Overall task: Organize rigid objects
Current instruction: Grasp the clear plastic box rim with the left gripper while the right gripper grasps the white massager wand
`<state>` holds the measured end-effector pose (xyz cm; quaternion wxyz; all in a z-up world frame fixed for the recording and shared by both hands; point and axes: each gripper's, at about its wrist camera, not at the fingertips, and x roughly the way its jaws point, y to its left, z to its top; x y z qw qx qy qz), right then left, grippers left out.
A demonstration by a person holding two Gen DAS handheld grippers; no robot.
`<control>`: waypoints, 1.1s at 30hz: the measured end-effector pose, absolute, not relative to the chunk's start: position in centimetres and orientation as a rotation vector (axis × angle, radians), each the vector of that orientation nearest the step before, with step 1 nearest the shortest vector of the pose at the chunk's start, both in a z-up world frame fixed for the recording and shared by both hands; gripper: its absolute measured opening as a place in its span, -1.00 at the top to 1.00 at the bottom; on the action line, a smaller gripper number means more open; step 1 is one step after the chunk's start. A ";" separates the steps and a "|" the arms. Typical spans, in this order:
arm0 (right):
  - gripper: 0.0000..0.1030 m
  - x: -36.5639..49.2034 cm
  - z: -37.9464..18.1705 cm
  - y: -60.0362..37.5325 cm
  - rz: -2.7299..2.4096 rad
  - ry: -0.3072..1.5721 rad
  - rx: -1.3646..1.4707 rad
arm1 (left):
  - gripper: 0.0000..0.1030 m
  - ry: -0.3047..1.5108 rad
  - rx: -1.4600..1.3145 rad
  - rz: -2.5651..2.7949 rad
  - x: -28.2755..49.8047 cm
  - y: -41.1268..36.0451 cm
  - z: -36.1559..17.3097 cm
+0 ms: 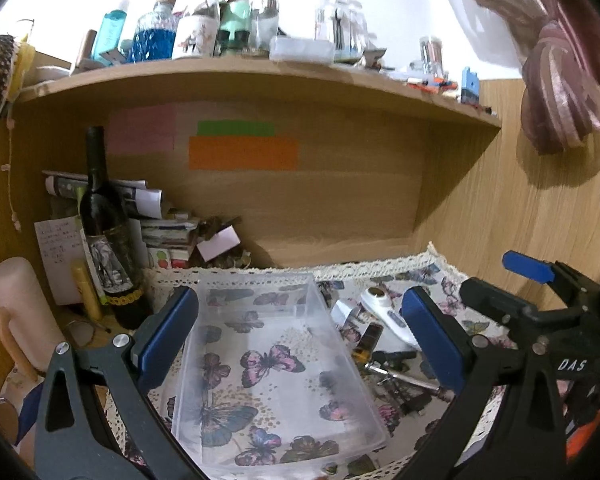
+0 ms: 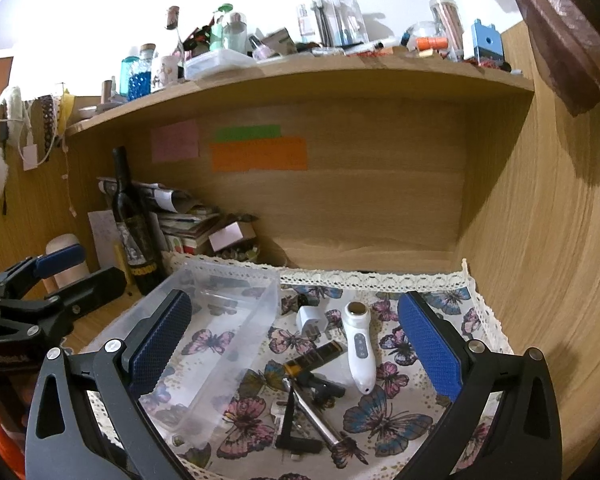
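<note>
A clear plastic bin (image 1: 276, 364) sits empty on the butterfly cloth; it also shows in the right wrist view (image 2: 220, 332). My left gripper (image 1: 300, 344) is open, its jaws wide apart above the bin. My right gripper (image 2: 296, 352) is open above loose items right of the bin: a white handheld device (image 2: 359, 352), a white charger plug (image 2: 310, 322), a dark brown tube (image 2: 314, 358), a metal corkscrew (image 2: 312, 412) and a black piece (image 2: 298, 444). The device (image 1: 388, 314) and tube (image 1: 370, 340) also show in the left view.
A dark wine bottle (image 1: 108, 240) stands left of the bin by stacked papers (image 1: 168, 232) and a pink flask (image 1: 20, 312). A wooden shelf (image 1: 260, 80) above holds several bottles. Wooden walls close the back and right. The right gripper's side (image 1: 540, 312) shows in the left view.
</note>
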<state>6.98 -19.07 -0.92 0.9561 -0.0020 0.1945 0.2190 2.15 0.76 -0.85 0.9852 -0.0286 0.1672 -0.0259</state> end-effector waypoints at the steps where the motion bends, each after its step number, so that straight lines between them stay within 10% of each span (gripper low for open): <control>1: -1.00 7.3 -1.1 -19.1 0.442 0.403 -0.006 | -0.99 0.348 -0.056 -0.051 2.4 0.9 -1.1; 18: -0.21 15.0 -5.8 -20.7 0.409 0.678 -0.035 | 0.41 0.803 -0.092 0.055 11.6 8.9 -6.7; 33: 0.15 21.7 -10.4 -20.2 0.354 0.924 -0.098 | 0.75 0.974 -0.209 -0.013 14.2 11.8 -9.7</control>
